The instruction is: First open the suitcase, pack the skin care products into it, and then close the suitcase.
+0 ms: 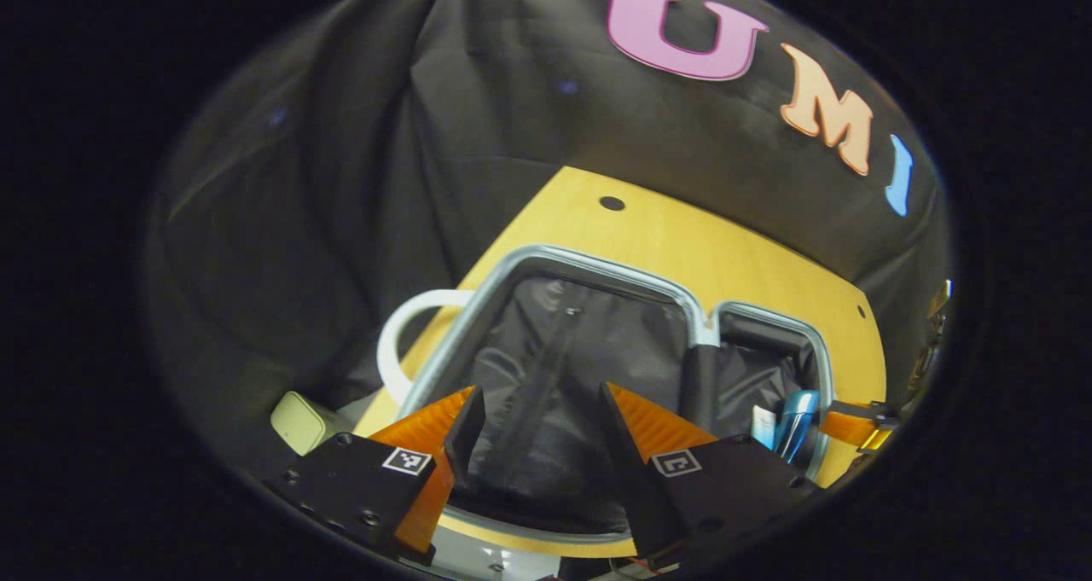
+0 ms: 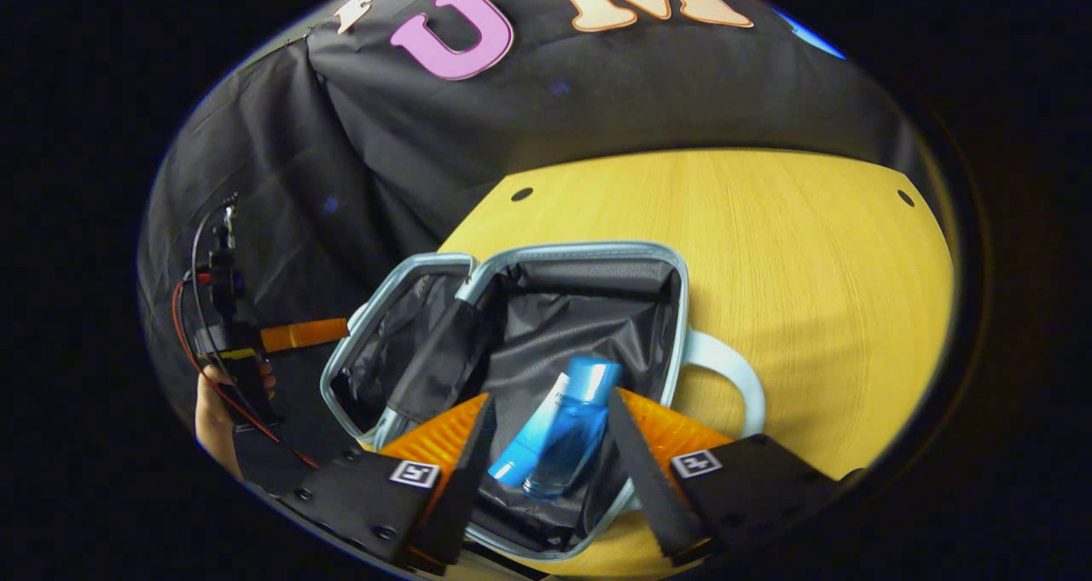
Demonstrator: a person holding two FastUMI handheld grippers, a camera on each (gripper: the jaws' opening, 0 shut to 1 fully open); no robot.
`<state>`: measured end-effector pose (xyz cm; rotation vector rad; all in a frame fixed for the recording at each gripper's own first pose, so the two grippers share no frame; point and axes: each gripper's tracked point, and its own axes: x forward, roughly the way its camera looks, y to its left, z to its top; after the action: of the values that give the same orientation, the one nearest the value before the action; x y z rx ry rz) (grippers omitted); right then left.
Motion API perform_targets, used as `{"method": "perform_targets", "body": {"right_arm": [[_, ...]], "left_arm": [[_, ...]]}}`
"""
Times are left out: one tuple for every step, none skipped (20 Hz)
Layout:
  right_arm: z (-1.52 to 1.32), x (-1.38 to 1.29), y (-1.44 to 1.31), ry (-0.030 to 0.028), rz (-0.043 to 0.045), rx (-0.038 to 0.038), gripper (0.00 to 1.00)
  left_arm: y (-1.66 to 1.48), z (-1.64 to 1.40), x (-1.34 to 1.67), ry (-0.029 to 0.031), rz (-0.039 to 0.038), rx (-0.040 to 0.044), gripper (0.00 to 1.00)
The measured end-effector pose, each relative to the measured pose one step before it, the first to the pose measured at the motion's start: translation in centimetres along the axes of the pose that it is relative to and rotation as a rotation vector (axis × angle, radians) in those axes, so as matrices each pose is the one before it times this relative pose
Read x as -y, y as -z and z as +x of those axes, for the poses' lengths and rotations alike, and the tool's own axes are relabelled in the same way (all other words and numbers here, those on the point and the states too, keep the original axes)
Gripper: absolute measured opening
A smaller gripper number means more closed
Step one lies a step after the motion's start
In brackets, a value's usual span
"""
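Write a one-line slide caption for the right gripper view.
Open right gripper hovers above the open suitcase, where a blue bottle and tube lie.

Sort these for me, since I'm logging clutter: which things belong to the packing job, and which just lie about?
Job:
- open suitcase
- blue bottle inside it
- blue tube beside the bottle
- left gripper, open
- right gripper, open

Lying about:
- wooden table
- pale green block off its edge

My suitcase (image 2: 546,308) lies open on the desk (image 2: 810,265), pale blue rim, black lining, white handle (image 2: 725,368). Inside one half, a blue bottle (image 2: 572,436) lies beside a blue-and-white tube (image 2: 529,444).
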<state>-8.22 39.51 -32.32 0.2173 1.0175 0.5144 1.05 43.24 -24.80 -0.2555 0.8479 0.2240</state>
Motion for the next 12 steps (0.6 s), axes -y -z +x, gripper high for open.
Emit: {"method": "perform_targets", "body": {"right_arm": [[0.158, -0.081, -0.574, 0.00107, -0.00829, 0.02151, 0.84], [-0.321, -0.162, -0.697, 0.00438, -0.01003, 0.02425, 0.90], [-0.047, -0.093, -0.629, 0.00520, -0.00941, 0.02158, 0.90], [-0.234, -0.182, -0.424, 0.00114, -0.00497, 0.01780, 0.97], [-0.129, -0.081, -0.410, 0.00287, -0.00095, 0.01303, 0.97], [-0.296, -0.001, -0.195, 0.00705, -0.00148, 0.00863, 0.97], [-0.062, 0.198, -0.254, 0.00828, -0.00224, 0.00769, 0.97], [-0.031, 0.117, -0.124, 0.01278, -0.00170, 0.00952, 0.97], [-0.113, 0.205, -0.150, 0.00964, 0.00014, 0.00593, 0.98], [0.035, 0.232, 0.004, 0.01148, 0.00272, 0.00577, 0.98], [-0.067, 0.289, -0.073, 0.01183, 0.00238, 0.00363, 0.98], [-0.077, 0.278, -0.035, 0.01296, 0.00142, 0.00332, 0.97]], "left_arm": [[-0.718, 0.263, -1.226, -0.01750, -0.01097, 0.01028, 0.78], [-0.610, 0.076, -1.005, -0.01400, -0.00956, 0.01199, 0.78], [-0.658, 0.128, -1.110, -0.01967, -0.00829, 0.00832, 0.78], [-0.495, 0.455, -1.210, -0.02051, -0.00596, 0.01028, 0.78], [-0.444, 0.555, -1.217, -0.02017, -0.00706, 0.00142, 0.78], [-0.375, 0.545, -1.017, -0.01462, -0.00725, -0.00027, 0.78], [-0.279, 0.609, -0.908, -0.01524, -0.01164, -0.00280, 0.78], [-0.122, 0.641, -0.889, -0.01055, -0.00754, -0.00574, 0.78], [-0.021, 0.893, -0.777, -0.01488, -0.01101, -0.00989, 0.78], [0.308, 0.893, -0.511, -0.00453, -0.00852, -0.02222, 0.81], [0.301, 1.060, -0.489, -0.00332, -0.00504, -0.01984, 0.81], [0.511, 1.009, -0.506, -0.00546, -0.00337, -0.02313, 0.78]]}}
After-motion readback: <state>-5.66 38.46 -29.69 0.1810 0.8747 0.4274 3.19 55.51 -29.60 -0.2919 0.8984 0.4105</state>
